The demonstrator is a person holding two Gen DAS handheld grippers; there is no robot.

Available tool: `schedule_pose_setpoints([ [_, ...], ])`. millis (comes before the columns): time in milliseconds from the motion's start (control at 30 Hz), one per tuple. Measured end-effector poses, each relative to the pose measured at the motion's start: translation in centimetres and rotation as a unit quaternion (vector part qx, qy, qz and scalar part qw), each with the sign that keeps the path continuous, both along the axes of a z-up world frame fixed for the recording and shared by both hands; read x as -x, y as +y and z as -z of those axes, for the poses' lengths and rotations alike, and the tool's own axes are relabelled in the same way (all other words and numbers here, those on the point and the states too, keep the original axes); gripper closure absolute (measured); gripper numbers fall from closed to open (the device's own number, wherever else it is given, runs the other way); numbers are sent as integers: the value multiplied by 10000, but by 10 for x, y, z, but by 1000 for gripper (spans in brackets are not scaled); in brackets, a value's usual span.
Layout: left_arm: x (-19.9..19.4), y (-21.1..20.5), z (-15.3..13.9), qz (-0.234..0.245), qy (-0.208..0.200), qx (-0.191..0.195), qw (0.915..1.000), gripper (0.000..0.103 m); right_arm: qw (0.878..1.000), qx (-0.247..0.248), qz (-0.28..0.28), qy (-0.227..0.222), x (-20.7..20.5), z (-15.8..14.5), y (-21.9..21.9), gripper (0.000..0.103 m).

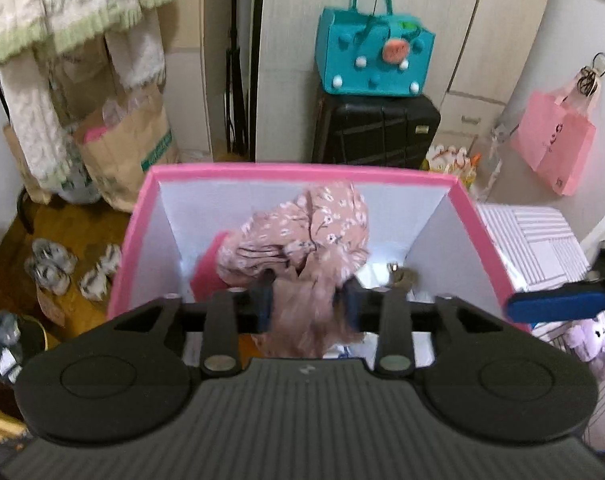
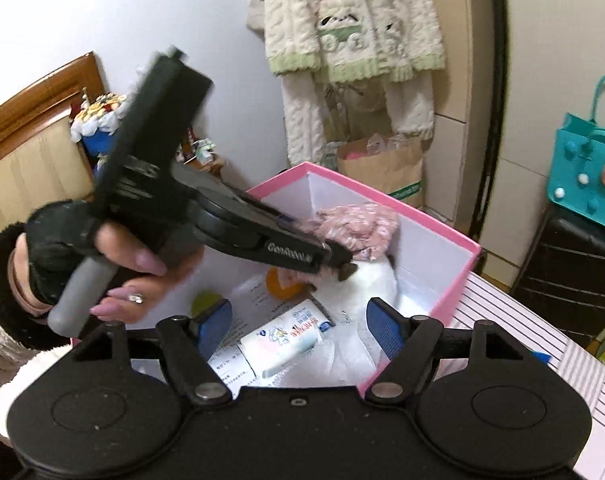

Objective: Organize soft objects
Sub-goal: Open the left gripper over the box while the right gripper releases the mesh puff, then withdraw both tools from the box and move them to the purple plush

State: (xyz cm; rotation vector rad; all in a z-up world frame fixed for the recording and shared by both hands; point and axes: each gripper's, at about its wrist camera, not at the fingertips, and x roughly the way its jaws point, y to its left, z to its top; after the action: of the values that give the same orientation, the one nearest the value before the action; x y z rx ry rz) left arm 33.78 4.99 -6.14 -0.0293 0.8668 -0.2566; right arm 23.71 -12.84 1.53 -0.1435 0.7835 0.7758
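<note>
A: Your left gripper (image 1: 308, 304) is over the pink cardboard box with white inner walls (image 1: 468, 216). The soft pink cloth with a small white flower print (image 1: 306, 232) hangs bunched between its blue pads (image 1: 265, 304). The picture is blurred there, so I cannot tell if the pads press on it or have let go.

B: How will the cloth handle?

A: I judge it light and limp, not fragile. It will sag and slide, so take hold of a thick fold, not a thin edge.

B: And your right side?

A: Your right gripper (image 2: 298, 322) has its jaws apart and holds nothing. Below it in the box lie a white fluffy item (image 2: 376, 284) and a small white printed packet (image 2: 280, 338).
</note>
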Motion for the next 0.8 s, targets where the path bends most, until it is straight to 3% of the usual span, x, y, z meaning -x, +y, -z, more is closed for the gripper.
schedule_pose_setpoints([
  [133, 5, 1, -1, -130, 7, -105, 9999, 52, 9999, -52, 108, 18, 6, -2, -8, 24],
  [200, 10, 3, -4, -192, -37, -153, 9997, 40, 9999, -39, 134, 0, 9, -3, -12, 24],
  [367, 30, 4, -21, -196, -213, -338, 9990, 29, 9998, -15, 195, -25, 14, -6, -16, 24],
  [800, 106, 8, -68, -95, -752, -703, 9946, 18, 9997, 12, 187, -140, 54, -22, -23, 24],
])
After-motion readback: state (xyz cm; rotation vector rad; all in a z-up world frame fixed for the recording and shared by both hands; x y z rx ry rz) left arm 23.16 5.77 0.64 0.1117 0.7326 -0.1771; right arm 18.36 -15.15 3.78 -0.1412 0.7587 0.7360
